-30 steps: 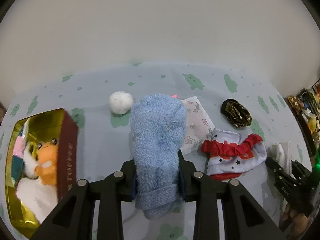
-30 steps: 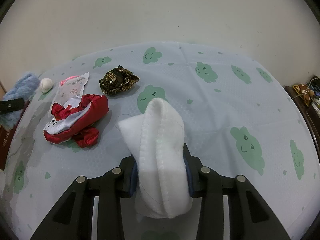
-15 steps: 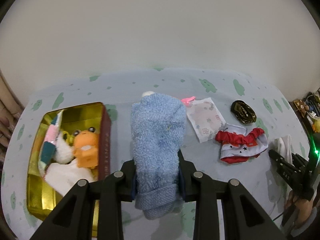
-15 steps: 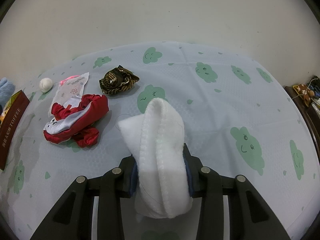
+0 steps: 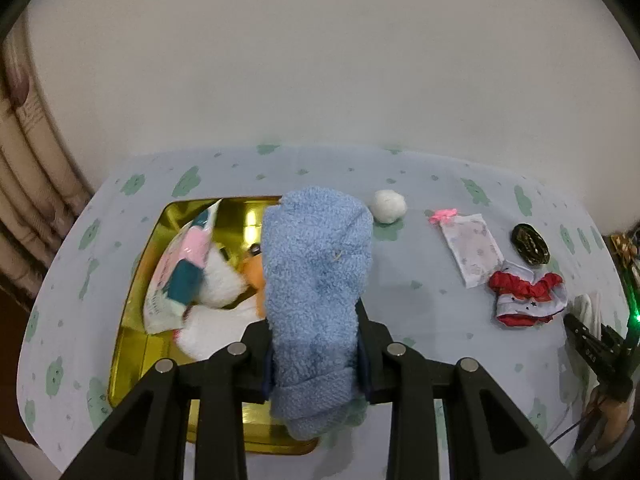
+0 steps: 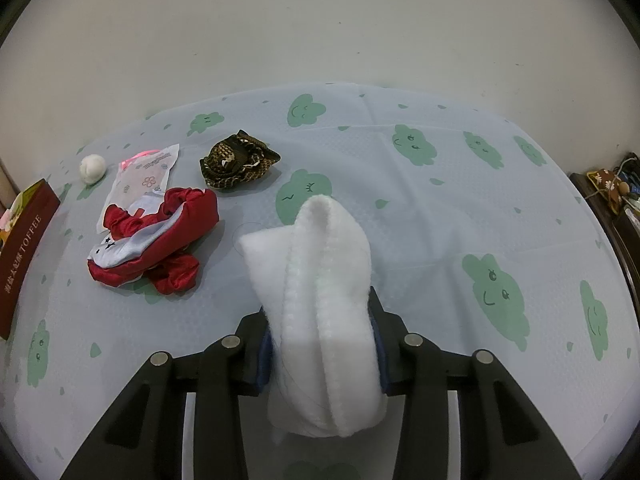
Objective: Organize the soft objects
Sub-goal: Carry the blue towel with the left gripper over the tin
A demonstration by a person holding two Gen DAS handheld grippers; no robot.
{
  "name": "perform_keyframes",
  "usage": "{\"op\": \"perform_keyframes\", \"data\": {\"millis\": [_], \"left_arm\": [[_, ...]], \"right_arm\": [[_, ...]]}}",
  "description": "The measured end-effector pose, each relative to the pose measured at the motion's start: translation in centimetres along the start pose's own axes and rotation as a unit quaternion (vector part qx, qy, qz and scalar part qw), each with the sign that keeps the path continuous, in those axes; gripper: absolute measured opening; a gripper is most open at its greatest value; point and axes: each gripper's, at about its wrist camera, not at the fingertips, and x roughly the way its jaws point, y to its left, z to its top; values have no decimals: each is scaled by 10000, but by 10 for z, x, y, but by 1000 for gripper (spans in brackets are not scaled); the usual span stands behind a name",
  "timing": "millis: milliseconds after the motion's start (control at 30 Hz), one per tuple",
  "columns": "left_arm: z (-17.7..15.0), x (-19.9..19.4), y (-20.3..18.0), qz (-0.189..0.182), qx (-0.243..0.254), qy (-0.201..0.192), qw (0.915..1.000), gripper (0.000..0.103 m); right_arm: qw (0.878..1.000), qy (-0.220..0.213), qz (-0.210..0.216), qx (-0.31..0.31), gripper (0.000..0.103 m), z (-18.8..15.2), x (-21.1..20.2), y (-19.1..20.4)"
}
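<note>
left gripper (image 5: 316, 360) clamps fluffy blue towel roll (image 5: 318, 276) over gold tin (image 5: 136, 312) | best dropped low, near side | right gripper (image 6: 320, 356) pinches white fleece cloth (image 6: 324, 304)

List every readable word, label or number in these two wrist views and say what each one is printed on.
"TOFFEE": on the dark red side of the tin, running along its length, right wrist view.
Characters before "TOFFEE" on the same side: too small to read.
Print along the top edge of the flowered sachet: blurred, unreadable.
White marking on the right gripper, seen from the left wrist: too small to read.
Nothing else carries text.
</note>
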Motion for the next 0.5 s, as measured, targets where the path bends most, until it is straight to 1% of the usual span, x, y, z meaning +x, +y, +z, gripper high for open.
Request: {"op": "perform_keyframes", "data": {"millis": [267, 500], "left_arm": [[-6, -5, 35, 305, -248, -4, 9992, 31], [-12, -6, 58, 422, -462, 32, 9980, 31]], "right_arm": [[10000, 1, 2, 2, 39, 0, 0, 0], [10000, 3, 1, 0, 39, 0, 0, 0]]}}
